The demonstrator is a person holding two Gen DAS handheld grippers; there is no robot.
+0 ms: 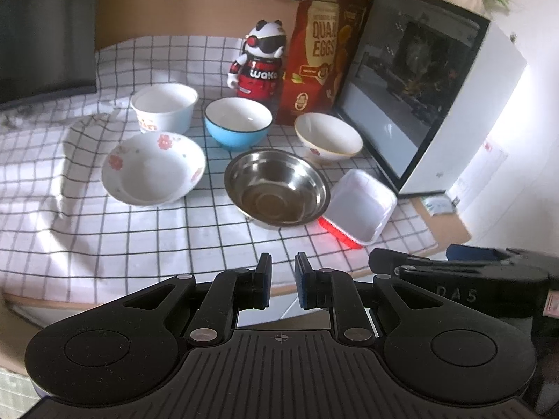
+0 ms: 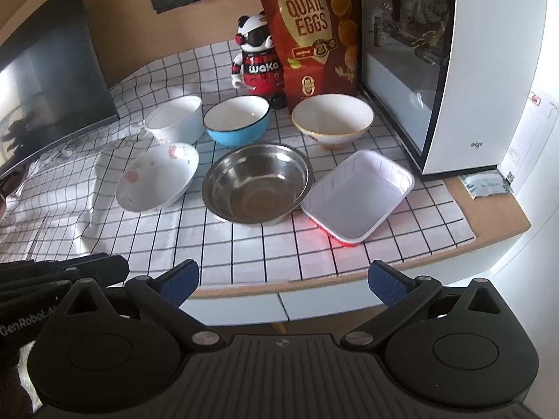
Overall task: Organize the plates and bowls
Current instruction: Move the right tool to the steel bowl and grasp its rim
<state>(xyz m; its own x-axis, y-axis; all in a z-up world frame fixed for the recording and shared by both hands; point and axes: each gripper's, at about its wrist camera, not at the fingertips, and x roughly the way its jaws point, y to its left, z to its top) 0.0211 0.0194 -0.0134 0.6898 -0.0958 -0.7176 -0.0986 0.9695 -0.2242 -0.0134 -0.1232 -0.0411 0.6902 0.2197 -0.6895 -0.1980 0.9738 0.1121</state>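
Note:
Several bowls stand on the checked cloth point(image 1: 139, 237): a steel bowl point(image 1: 276, 188) point(image 2: 256, 183), a flowered white bowl point(image 1: 153, 173) point(image 2: 157, 176), a blue bowl point(image 1: 238, 123) point(image 2: 237, 120), a tall white cup-bowl point(image 1: 164, 106) point(image 2: 176, 118), a gold-rimmed white bowl point(image 1: 328, 137) point(image 2: 332, 118) and a white rectangular tray with a red underside point(image 1: 360, 207) point(image 2: 358, 197). My left gripper point(image 1: 283, 279) hangs before the table's front edge, jaws nearly closed, empty. My right gripper point(image 2: 283, 279) is open and empty, before the front edge, below the steel bowl and tray.
A panda figurine point(image 1: 260, 59) point(image 2: 256, 59) and a red quail-eggs bag point(image 1: 323, 49) point(image 2: 311, 31) stand at the back. A white cabinet with a glass door point(image 1: 436, 104) point(image 2: 454, 70) stands at the right. A dark monitor point(image 2: 45, 80) is on the left.

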